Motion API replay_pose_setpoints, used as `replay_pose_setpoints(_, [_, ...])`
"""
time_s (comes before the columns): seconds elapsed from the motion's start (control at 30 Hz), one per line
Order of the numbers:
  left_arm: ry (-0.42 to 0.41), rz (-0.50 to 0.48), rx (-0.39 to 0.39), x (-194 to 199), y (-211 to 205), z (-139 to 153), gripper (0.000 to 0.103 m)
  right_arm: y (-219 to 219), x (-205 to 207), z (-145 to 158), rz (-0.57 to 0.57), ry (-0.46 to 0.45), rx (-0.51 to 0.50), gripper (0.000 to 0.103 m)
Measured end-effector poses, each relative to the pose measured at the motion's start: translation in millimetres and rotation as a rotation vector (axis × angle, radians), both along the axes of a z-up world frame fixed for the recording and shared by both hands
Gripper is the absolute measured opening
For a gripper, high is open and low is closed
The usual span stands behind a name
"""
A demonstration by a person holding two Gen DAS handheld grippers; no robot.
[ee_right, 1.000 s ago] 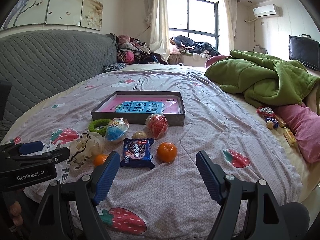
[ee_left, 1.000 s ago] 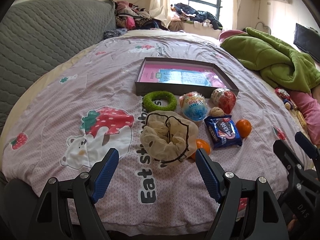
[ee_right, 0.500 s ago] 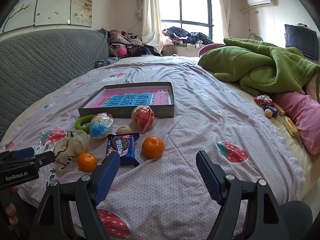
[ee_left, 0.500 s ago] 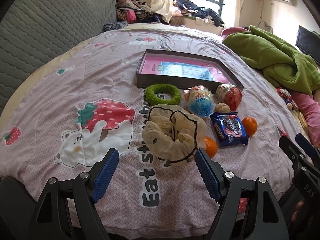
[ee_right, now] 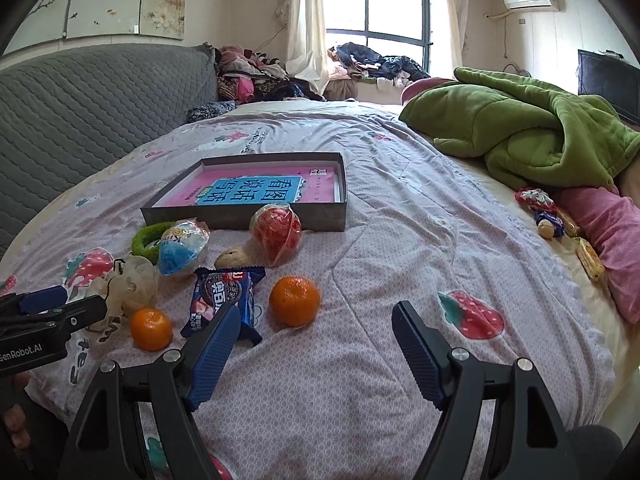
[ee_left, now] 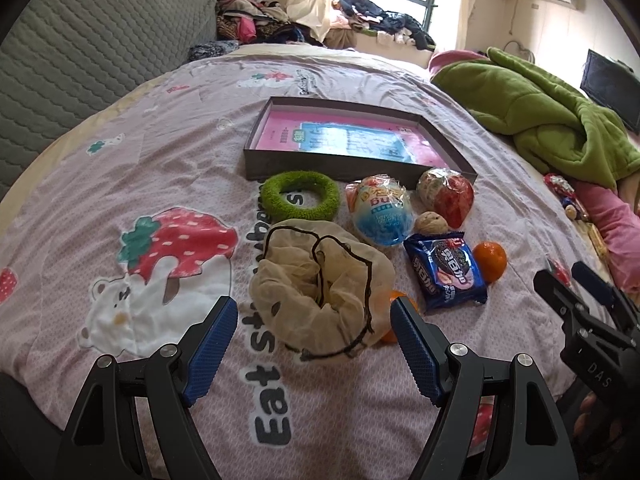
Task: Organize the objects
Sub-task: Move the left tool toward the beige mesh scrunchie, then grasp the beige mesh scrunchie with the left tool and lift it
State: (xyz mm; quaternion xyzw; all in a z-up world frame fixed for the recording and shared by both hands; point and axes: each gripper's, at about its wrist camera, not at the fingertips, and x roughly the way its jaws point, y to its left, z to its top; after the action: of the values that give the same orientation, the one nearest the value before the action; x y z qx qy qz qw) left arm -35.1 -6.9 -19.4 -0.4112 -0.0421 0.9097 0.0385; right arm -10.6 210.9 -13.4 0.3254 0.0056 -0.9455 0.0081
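Note:
A grey box (ee_left: 280,166) (ee_right: 240,216) with a pink and blue book in it lies on the bed. In front of it lie a green ring (ee_left: 300,196), a blue wrapped ball (ee_left: 382,212) (ee_right: 182,246), a red wrapped ball (ee_left: 446,196) (ee_right: 276,230), a walnut (ee_left: 430,224), a blue cookie packet (ee_left: 444,274) (ee_right: 224,296), two oranges (ee_left: 490,260) (ee_right: 295,300) (ee_right: 151,328) and a beige mesh bag (ee_left: 320,290) (ee_right: 132,284). My left gripper (ee_left: 314,348) is open just before the mesh bag. My right gripper (ee_right: 316,348) is open, close in front of the right orange.
A green blanket (ee_right: 520,132) and a pink pillow (ee_right: 608,224) lie at the right, with small toys and snacks (ee_right: 548,216) beside them. A grey headboard (ee_right: 80,96) runs along the left. Clothes are piled by the window.
Both grippers have moved forward and lower toward the objects. The mesh bag and the oranges look larger and nearer. Both grippers stay open.

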Motion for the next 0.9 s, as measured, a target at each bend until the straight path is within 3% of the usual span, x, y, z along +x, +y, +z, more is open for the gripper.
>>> replay_pose_setpoints(0.63, [-0.058,0.004,-0.038,-48.3,8.2,-19.4,0.080,3.6,-57.5,-31.1,0.039,-0.158,0.002,0.078])
replay_pose_setpoints(0.9, [-0.109,0.024,0.003,-64.4,-6.8,-33.7,0.080,3.1,-68.1,-35.1,0.041,-0.174,0.009,0.074])
